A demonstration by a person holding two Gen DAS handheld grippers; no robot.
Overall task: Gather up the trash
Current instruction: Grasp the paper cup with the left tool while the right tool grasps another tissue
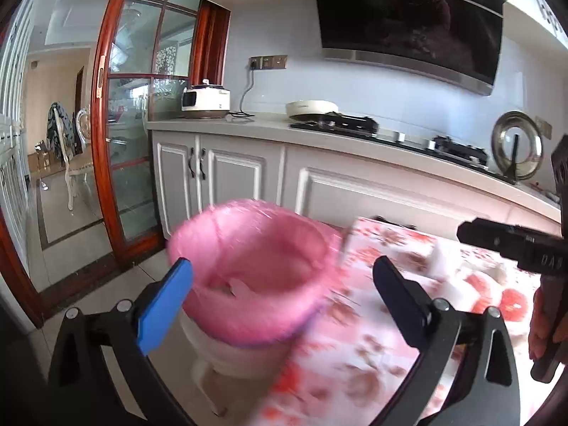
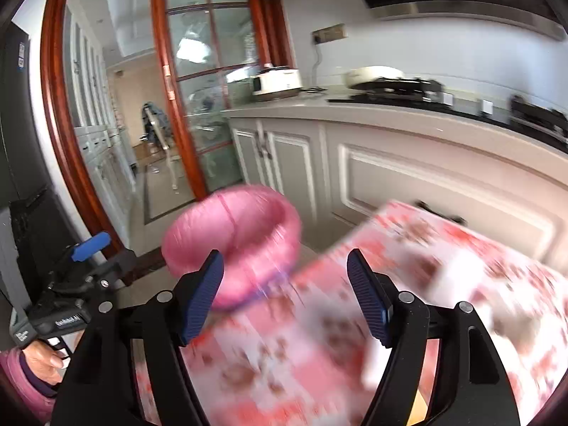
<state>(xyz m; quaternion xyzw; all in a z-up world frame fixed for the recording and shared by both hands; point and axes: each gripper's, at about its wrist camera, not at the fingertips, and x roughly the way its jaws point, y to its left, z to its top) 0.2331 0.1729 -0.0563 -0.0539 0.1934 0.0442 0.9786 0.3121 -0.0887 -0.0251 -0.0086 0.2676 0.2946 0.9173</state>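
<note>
With both my left tongs and right tongs wide open and empty, I think I must now fetch more trash for the pink-lined white plastic bin beside the flowered tablecloth.

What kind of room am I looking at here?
A home kitchen, most likely: a gas hob sits on the counter under a dark range hood, with white base cabinets below.

Open bin beside table
</note>
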